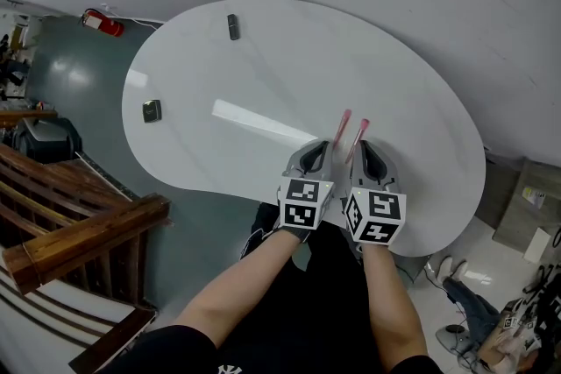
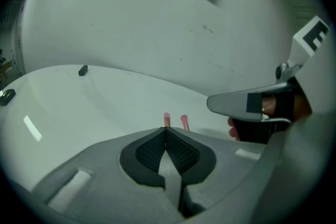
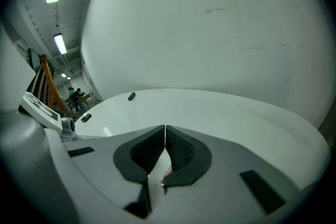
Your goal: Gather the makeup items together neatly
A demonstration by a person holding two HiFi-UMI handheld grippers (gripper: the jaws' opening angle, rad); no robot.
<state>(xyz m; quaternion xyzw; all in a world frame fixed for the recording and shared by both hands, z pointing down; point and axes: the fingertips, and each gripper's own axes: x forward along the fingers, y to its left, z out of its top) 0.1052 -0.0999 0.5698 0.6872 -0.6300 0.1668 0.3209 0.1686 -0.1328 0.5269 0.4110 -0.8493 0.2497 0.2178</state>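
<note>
Head view: a white kidney-shaped table (image 1: pixel 263 74) fills the middle of the frame, with a pale wall curving close behind its far edge and grey floor off its left edge. A wooden railing (image 1: pixel 79 236) stands on the floor below and to the left, well apart from the table.

Both arms reach in from the bottom, so the two claws sit side by side just inside the near edge. Each carries a marker cube, the left cube (image 1: pixel 305 201) and the right cube (image 1: pixel 377 217), printed with black-and-white square patterns. White print on the black shirt is cut off by the frame's bottom edge. A red fire extinguisher (image 1: pixel 103 22) lies on the floor beyond the table's far left.

From the claws out to the far rim the tabletop is broad and bare. A dark square case (image 1: pixel 152 110) sits close to the left edge and a dark oblong item (image 1: pixel 233 26) near the far edge, each too small for any label to be read.

The left claw (image 1: pixel 323 146) has its pads pressed together on the left pink makeup stick (image 1: pixel 343 124), whose end shows right at the pad tips in the left gripper view. The right claw (image 1: pixel 364 148) is likewise clamped, with a sliver of the right pink makeup stick (image 1: pixel 359 136) caught low between its pads in the right gripper view. The two sticks point away nearly parallel, just beside each other.
</note>
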